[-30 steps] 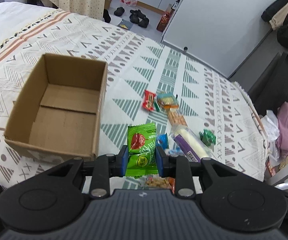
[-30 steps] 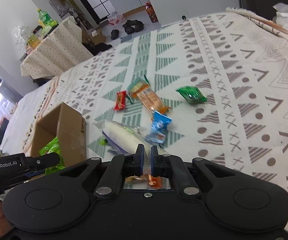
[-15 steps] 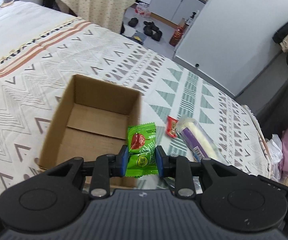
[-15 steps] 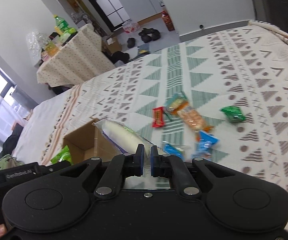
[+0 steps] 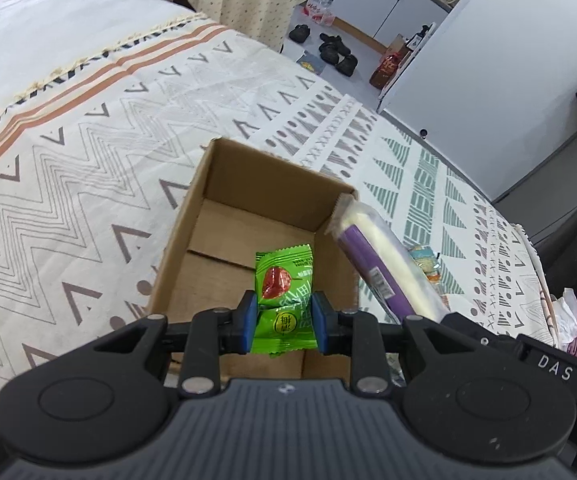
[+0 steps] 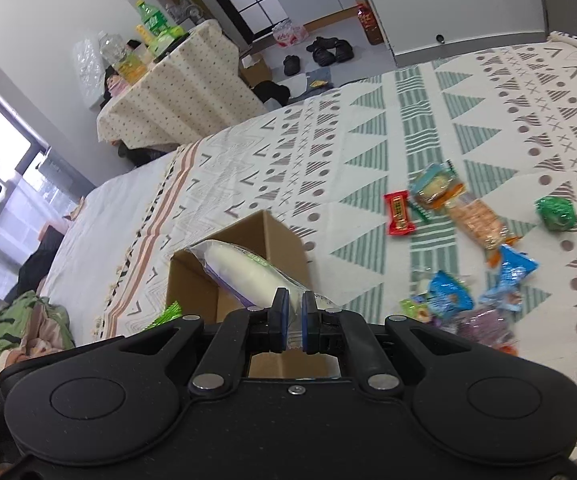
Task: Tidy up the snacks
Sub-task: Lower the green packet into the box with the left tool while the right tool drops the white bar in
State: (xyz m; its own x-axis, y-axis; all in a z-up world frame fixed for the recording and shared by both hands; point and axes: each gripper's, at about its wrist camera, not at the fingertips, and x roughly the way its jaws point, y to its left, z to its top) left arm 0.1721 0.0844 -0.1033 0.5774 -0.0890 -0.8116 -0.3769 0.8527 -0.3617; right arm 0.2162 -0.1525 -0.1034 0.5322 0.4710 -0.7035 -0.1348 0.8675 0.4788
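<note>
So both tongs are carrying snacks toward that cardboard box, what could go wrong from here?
The long white packet is pinched only by its end in the right tongs, so it may swing or slip out. It already reaches the box rim and might catch there. The left tongs, holding the green packet, are close beside it, so they could bump.

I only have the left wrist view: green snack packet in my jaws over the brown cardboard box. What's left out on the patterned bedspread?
Observer: A red candy wrapper, an orange cracker pack and a dark green crumpled packet lie loose on the bedspread.
Operator: Anything nearer the box?
Observer: Blue snack bags sit right of the cardboard box.
Operator: Is the right gripper gripping?
Observer: Yes, the right gripper pinches the long white and purple pack by its clear end.
</note>
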